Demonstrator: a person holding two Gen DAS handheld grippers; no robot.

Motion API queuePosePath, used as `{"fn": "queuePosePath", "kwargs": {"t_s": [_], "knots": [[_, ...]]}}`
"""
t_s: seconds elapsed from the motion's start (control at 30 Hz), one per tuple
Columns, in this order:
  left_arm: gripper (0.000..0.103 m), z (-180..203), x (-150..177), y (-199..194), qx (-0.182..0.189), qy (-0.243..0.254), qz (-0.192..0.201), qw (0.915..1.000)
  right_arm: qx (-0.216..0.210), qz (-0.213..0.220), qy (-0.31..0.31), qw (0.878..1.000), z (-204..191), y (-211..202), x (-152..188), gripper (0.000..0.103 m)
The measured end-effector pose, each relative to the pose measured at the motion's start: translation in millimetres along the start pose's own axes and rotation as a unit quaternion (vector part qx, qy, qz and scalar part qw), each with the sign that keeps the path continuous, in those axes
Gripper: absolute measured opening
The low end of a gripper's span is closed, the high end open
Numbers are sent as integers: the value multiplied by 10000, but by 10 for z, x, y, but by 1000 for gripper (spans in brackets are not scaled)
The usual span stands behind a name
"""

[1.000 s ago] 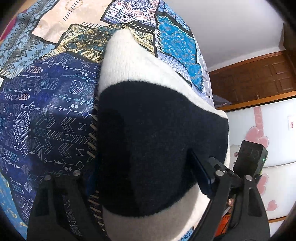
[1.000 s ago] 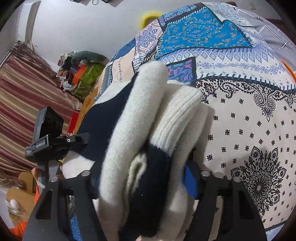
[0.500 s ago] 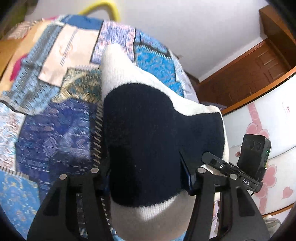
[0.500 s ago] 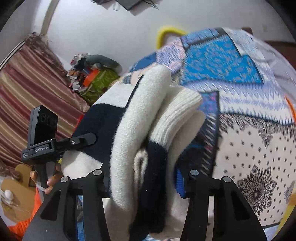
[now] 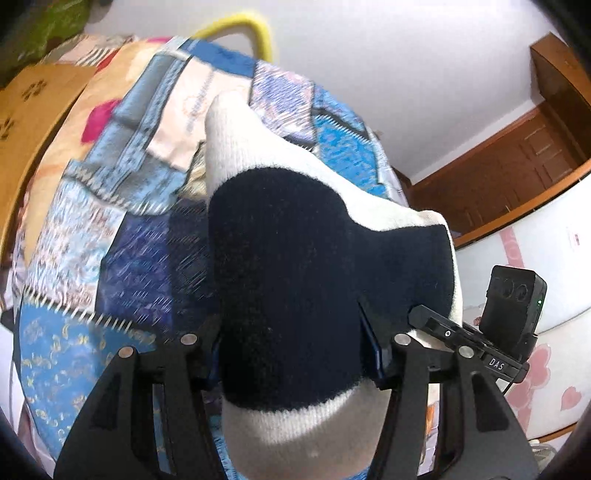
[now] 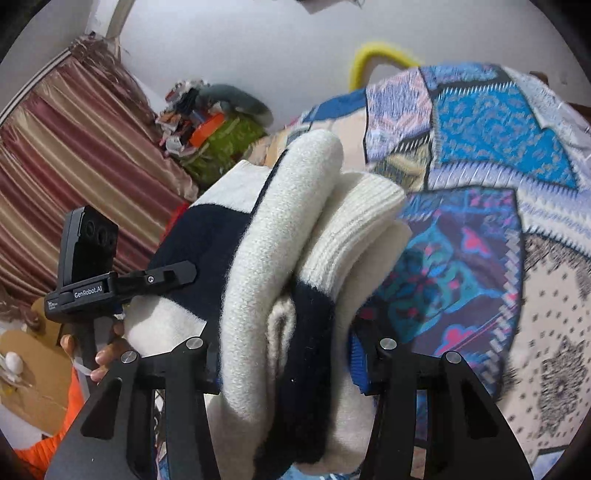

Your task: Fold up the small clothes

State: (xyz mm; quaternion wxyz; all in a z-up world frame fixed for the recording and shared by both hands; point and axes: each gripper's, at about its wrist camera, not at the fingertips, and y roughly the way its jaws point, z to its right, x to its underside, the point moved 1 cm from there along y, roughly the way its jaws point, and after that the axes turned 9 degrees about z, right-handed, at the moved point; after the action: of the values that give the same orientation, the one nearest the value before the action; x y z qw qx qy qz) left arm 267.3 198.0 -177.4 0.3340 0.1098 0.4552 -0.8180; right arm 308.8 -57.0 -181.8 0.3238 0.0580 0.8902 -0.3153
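A folded cream and navy knit sweater point(image 5: 295, 280) is held in the air above the patchwork bedspread point(image 5: 110, 229). My left gripper point(image 5: 291, 354) is shut on one end of it, the navy band between the fingers. My right gripper point(image 6: 284, 354) is shut on the other end, where the folded layers of the sweater point(image 6: 288, 258) bunch thick between the fingers. The left gripper's body shows in the right wrist view point(image 6: 110, 277), at the sweater's far side. The right gripper's body shows in the left wrist view point(image 5: 491, 332).
The bedspread point(image 6: 480, 229) covers the bed below. A striped curtain point(image 6: 74, 155) and a heap of clutter point(image 6: 214, 136) stand at the left. A yellow curved bar point(image 5: 243, 29) is at the bed's far end. White cabinets with pink hearts point(image 5: 535, 258) stand at the right.
Both grippers have lifted the folded sweater higher off the bed. The bedspread has dropped away and more of the wall and room shows.
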Motion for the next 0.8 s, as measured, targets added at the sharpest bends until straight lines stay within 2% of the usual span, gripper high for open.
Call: {"fn": "queuePosePath", "kwargs": {"t_s": [0.23,0.4,0.53,0.8], "knots": [[57,-351,262,222,-108,-397,-402,9983,141,-483,127,9987,151,366,227,46],[60,-484,368,304,-65,-506,-448,9977,156,-543,207,9982,242,368,282,47],[66,-479,416,264,-343,-302,-360,9983,346,-515,10,9981,177,296,304,49],[66,-393,412,-43,-983,178,35,9950,690,-267,-291,9968,15,-1,319,50]]}}
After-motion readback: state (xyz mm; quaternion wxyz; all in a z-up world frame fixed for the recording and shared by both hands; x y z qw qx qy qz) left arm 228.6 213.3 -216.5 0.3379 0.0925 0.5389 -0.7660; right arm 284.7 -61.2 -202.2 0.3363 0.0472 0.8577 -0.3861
